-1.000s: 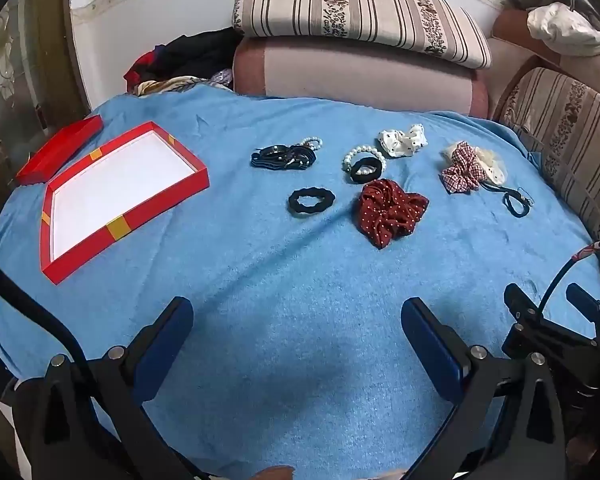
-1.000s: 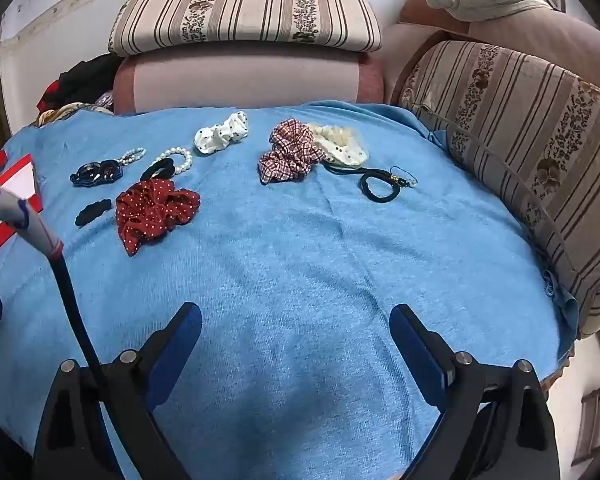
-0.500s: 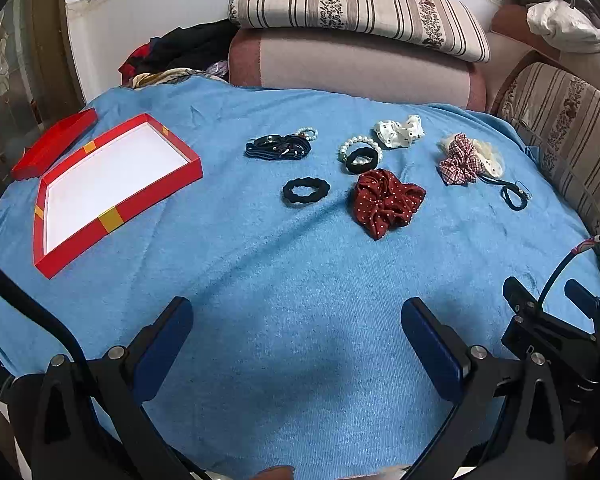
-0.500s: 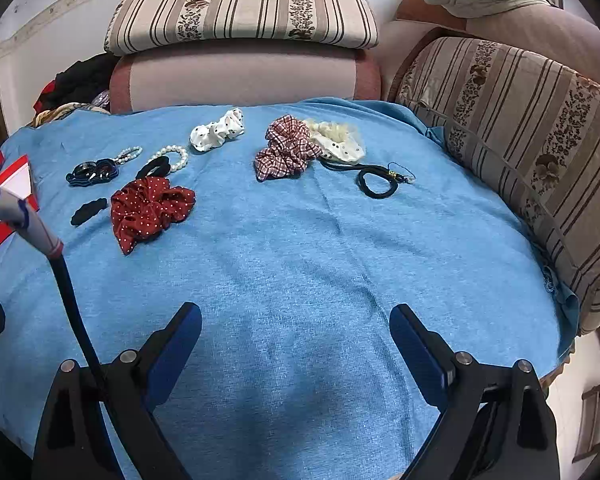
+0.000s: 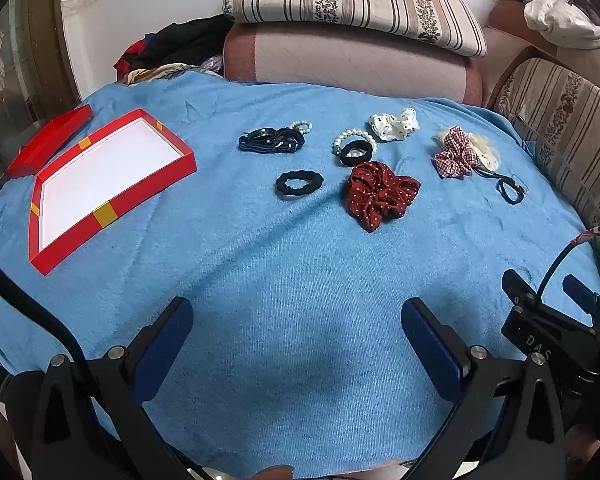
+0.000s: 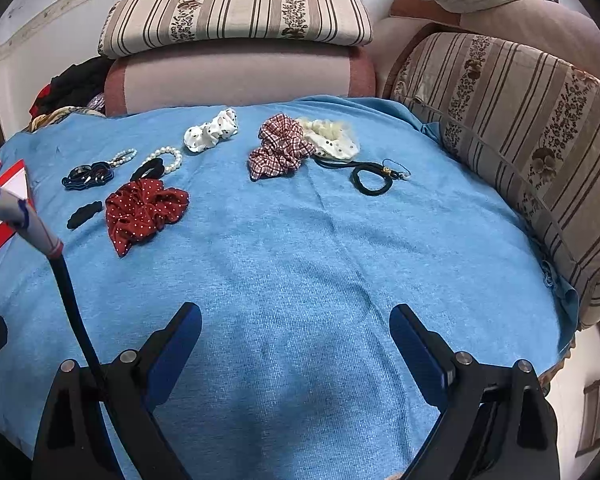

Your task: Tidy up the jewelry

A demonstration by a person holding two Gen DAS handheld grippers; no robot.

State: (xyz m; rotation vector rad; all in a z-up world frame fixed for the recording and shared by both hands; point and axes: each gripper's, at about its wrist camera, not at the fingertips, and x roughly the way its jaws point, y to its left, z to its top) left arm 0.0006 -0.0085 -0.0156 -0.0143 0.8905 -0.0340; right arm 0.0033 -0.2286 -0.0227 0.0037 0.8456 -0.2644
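Note:
An open red box (image 5: 100, 184) with a white inside lies at the left on the blue cloth; its edge shows in the right wrist view (image 6: 4, 208). Far across the cloth lie several hair ties: a red dotted scrunchie (image 5: 378, 196) (image 6: 144, 210), a black wavy tie (image 5: 299, 185), a dark striped band (image 5: 270, 141), a pearl bracelet (image 5: 354, 140), a white dotted scrunchie (image 5: 394, 125), a plaid scrunchie (image 5: 456, 154) (image 6: 280, 148) and a thin black tie (image 6: 370, 178). My left gripper (image 5: 296, 328) and right gripper (image 6: 296, 334) are open and empty, near the cloth's front edge.
The red box lid (image 5: 48, 140) lies beside the box at the far left. Striped cushions (image 6: 236, 12) stand behind the cloth and a striped sofa arm (image 6: 532, 136) on the right. Dark clothes (image 5: 176, 48) are piled at the back left.
The left view has shifted slightly, so the box and hair ties sit a little lower and to the left. Both grippers stay open; nothing was picked up.

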